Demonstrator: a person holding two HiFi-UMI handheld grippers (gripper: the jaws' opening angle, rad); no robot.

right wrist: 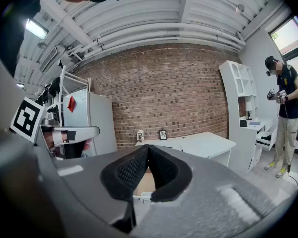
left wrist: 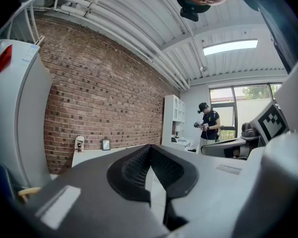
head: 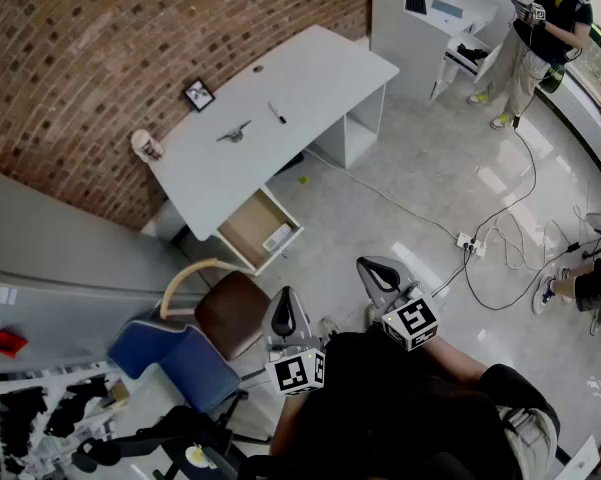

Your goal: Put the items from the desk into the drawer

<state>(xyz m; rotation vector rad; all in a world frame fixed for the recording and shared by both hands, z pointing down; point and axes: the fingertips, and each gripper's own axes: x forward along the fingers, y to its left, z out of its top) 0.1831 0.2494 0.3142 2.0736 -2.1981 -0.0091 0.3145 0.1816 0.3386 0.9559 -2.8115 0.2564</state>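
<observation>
The left tool (head: 285, 303) and right tool (head: 372, 268) are clenched empty, well apart from the white rectangular surface (head: 300, 73) at eleven o'clock. Step closer, then unclench above its black pen (head: 277, 113).

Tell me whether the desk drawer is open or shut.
Open: the drawer stands pulled out from under the white desk, its wooden bottom exposed, a white item lying inside.

An office-style workroom here. The white desk (head: 300, 78) sits tight against a brick wall (head: 110, 38), with a drawer (head: 252, 226) hanging open under its front edge and a brown chair (head: 232, 313) just in front. Past the desk's far end stands a white shelving unit (head: 395, 38). Cables (head: 380, 194) trail from the desk across the tiled floor (head: 430, 168), with bare pipes (right wrist: 153, 31) overhead.
</observation>
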